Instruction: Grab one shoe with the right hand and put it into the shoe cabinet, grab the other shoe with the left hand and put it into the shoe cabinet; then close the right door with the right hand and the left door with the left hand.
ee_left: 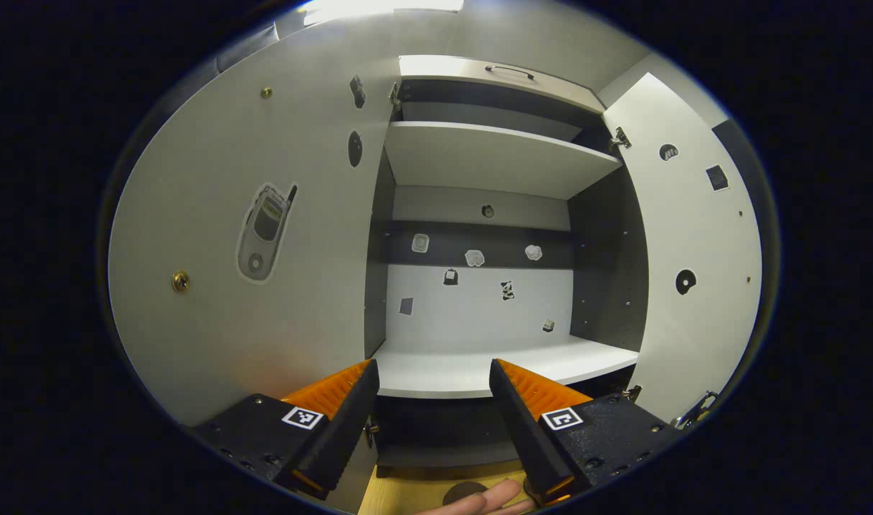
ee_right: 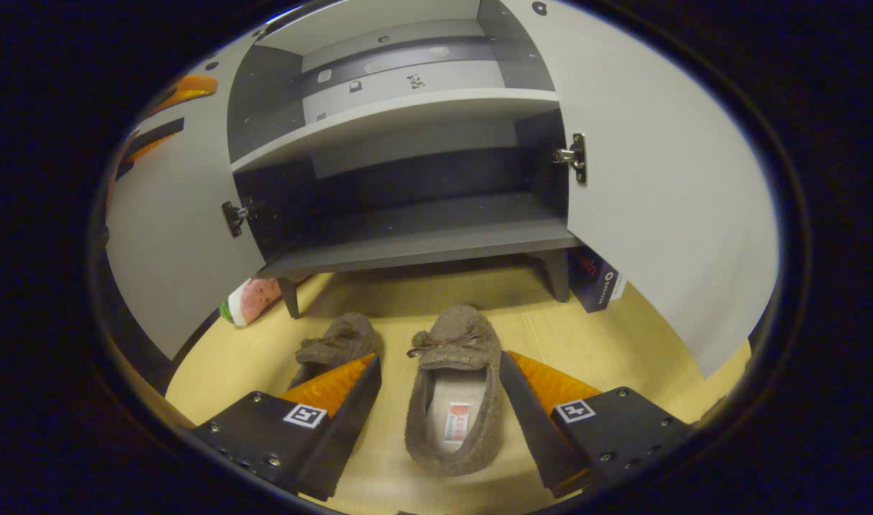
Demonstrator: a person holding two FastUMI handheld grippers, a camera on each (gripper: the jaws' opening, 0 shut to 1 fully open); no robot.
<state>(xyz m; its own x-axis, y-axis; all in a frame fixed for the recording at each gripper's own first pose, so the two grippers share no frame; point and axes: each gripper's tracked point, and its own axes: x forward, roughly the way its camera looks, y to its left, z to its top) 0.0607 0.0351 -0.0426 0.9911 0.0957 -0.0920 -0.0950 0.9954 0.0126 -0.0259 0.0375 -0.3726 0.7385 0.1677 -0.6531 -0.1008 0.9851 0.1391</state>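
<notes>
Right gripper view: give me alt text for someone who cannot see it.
The right gripper, jaws open, straddles a brown slipper on the wooden floor; a second slipper lies to its left. Beyond stands the shoe cabinet, both doors open.

No text can be read

We see a pale wooden floor [ee_right: 608, 336] running under the furniture's short dark legs. A dark box [ee_right: 598, 280] stands on it at one side, a watermelon-patterned thing [ee_right: 250, 300] at the other. Bright light [ee_left: 379, 8] glares overhead.
</notes>
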